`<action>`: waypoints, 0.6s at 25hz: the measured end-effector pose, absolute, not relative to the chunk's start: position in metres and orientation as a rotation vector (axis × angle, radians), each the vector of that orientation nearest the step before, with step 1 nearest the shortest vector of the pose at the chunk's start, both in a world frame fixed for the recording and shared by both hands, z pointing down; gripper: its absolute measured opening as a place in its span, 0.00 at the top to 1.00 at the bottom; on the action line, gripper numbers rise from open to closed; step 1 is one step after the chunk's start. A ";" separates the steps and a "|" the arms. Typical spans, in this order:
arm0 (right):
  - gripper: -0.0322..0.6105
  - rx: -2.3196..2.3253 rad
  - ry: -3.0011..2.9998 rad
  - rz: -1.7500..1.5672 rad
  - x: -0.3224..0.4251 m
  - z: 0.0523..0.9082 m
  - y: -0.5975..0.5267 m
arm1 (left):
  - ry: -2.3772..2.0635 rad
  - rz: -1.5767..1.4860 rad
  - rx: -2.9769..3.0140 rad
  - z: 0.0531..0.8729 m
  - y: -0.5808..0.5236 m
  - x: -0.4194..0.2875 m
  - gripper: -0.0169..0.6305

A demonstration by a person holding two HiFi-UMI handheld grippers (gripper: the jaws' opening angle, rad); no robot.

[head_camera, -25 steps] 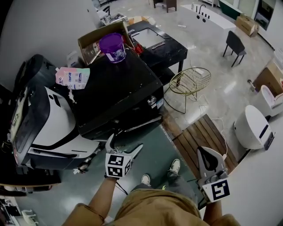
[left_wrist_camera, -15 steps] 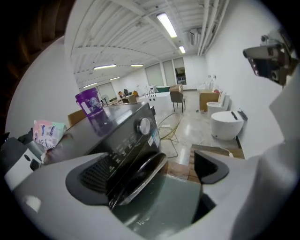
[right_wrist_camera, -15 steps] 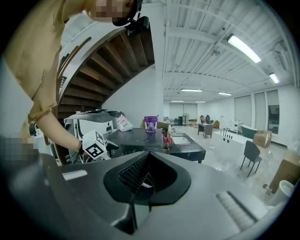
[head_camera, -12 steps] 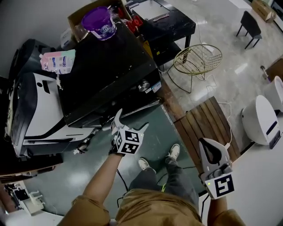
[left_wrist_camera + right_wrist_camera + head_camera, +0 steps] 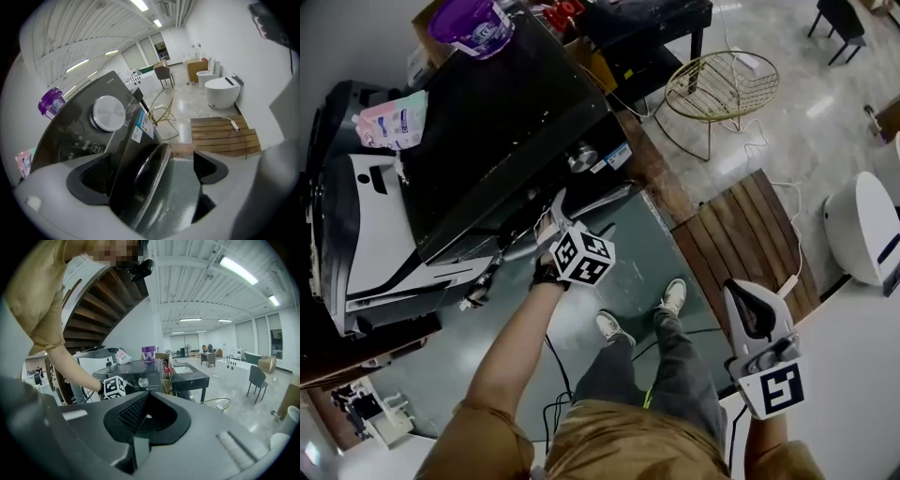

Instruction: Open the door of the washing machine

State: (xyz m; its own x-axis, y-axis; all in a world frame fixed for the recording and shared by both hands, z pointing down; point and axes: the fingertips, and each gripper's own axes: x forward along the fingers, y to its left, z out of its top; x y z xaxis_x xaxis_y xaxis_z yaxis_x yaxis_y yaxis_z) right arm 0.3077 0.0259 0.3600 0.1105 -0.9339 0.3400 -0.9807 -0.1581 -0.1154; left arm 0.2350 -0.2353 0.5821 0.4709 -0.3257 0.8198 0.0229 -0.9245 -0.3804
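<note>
Washing machine door [image 5: 146, 180]: its rim stands between the parted jaws of our left gripper [image 5: 150, 169]; our right gripper [image 5: 146, 416], clenched on nothing, hangs well apart.

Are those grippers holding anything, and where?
Nothing yet. The left gripper is open, with the door rim between its jaws, not clamped; the right gripper is shut on nothing.

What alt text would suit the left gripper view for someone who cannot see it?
The jaws of the left gripper stand apart either side of the rim of the round door of a washing machine, not closed on it. A silver dial sits above the door, a purple tub on the machine's top; a wooden platform and toilet lie beyond.
</note>
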 end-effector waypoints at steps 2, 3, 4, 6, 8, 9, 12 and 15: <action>0.94 2.238 -1.938 0.525 0.311 0.366 0.028 | 0.212 -1.466 -2.328 0.595 -0.235 0.242 0.06; 0.94 2.238 -1.935 0.536 0.312 0.370 0.030 | 0.188 -1.481 -2.298 0.602 -0.234 0.246 0.10; 0.94 2.238 -1.932 0.545 0.313 0.374 0.032 | 0.164 -1.497 -2.270 0.609 -0.234 0.250 0.13; 0.94 2.243 -1.926 0.557 0.317 0.380 0.034 | 0.122 -1.523 -2.219 0.620 -0.234 0.259 0.17; 0.94 2.254 -1.915 0.571 0.319 0.384 0.037 | 0.079 -1.545 -2.171 0.631 -0.232 0.267 0.24; 0.94 2.259 -1.910 0.579 0.320 0.386 0.038 | 0.055 -1.561 -2.146 0.636 -0.231 0.270 0.26; 0.94 2.269 -1.897 0.599 0.323 0.392 0.044 | -0.004 -1.638 -2.082 0.653 -0.230 0.275 0.30; 0.94 2.284 -1.881 0.619 0.327 0.399 0.052 | -0.036 -1.708 -2.045 0.665 -0.228 0.280 0.36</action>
State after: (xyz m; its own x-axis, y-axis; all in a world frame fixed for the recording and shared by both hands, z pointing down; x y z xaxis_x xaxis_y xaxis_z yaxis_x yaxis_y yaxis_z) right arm 0.3272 0.0518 0.3986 0.1447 -0.9128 0.3820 -0.9613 -0.2212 -0.1644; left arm 0.2802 -0.2277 0.6653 0.2240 -0.2748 0.9351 0.3137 -0.8880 -0.3361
